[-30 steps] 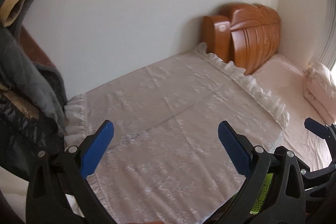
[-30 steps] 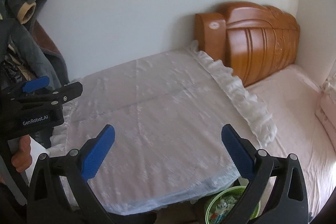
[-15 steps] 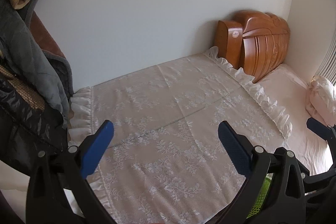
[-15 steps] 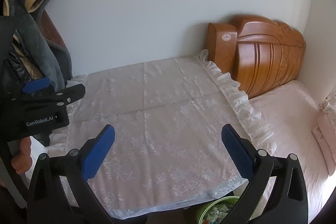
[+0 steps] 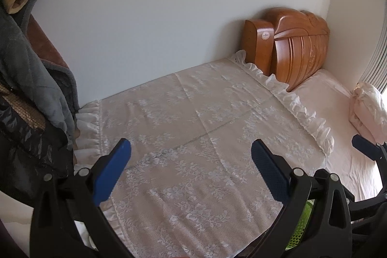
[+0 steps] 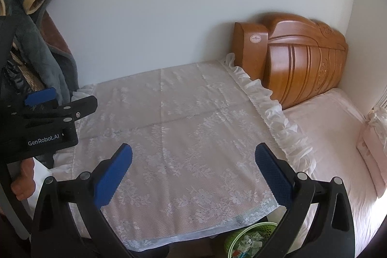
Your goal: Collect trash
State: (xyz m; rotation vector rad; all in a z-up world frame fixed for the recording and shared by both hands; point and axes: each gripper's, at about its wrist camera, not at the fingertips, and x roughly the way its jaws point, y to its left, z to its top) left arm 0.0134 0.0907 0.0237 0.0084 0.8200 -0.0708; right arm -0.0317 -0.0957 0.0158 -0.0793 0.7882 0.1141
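Trash [image 6: 250, 242], crumpled paper scraps, is seen inside a green basket [image 6: 233, 237] on the floor, just below the near edge of the lace cloth [image 6: 183, 137] and beside the bed [image 6: 326, 127]. In the left wrist view only a sliver of the basket's green mesh [image 5: 298, 231] shows, behind the right finger of the left tongs.

The lace cloth is spread flat over a raised surface set against the wall [image 6: 169, 4]; what lies beneath the cloth is hidden. Its frilled edge is seen along the side nearest the bed and along the opposite side.

The left tongs [image 5: 191, 166] are held above the near part of the cloth with the blue pads [image 5: 111, 173] wide apart and nothing between them. The right tongs [image 6: 193, 171] are likewise held spread over the near edge of the cloth, empty, with the basket just below their right finger. In the right wrist view the left tongs [image 6: 48, 113] are seen from the side at the cloth's left edge, with part of a hand [image 6: 23, 183] beneath them.

A carved wooden headboard [image 6: 302, 64] stands against the wall at the far corner of the cloth, next to the bed. A pale pillow [image 5: 370, 108] lies on the bed. Grey and dark clothes [image 5: 29, 69] hang just left of the cloth.
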